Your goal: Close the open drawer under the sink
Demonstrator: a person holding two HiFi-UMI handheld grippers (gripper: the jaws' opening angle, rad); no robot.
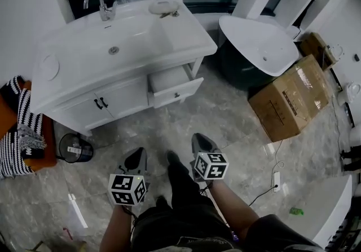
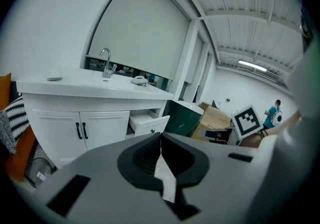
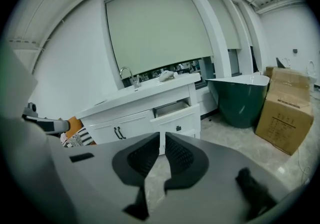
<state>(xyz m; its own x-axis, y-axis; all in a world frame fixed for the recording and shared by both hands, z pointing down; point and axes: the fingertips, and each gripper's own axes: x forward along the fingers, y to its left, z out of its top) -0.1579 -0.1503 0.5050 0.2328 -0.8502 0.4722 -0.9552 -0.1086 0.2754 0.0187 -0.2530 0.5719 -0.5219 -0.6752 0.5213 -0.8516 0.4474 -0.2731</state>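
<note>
Seen from the head camera, two grey hand-held tools hang over a grey marbled floor [image 1: 237, 121]. The left tool [image 1: 136, 157] is at about 7 o'clock in the frame and the right tool [image 1: 201, 142] at about 5 o'clock. In the left gripper view the left tool [image 2: 161, 138] has its jaws pressed together with nothing between them. In the right gripper view the right tool [image 3: 162, 140] shows only a hairline slit and is also empty. Further off stands a white vanity cabinet [image 1: 96, 107] carrying a white basin [image 1: 113, 48]. Its small white drawer with a dark knob [image 1: 176, 92] is pulled out at the cabinet's right end, well apart from both tools. The drawer lies at about 1 o'clock from the left tool and 11 o'clock from the right. The right tool looks the nearer. The drawer's front runs roughly from 8 to 2 o'clock, so closing it likely means pushing just left of 12 o'clock.
</note>
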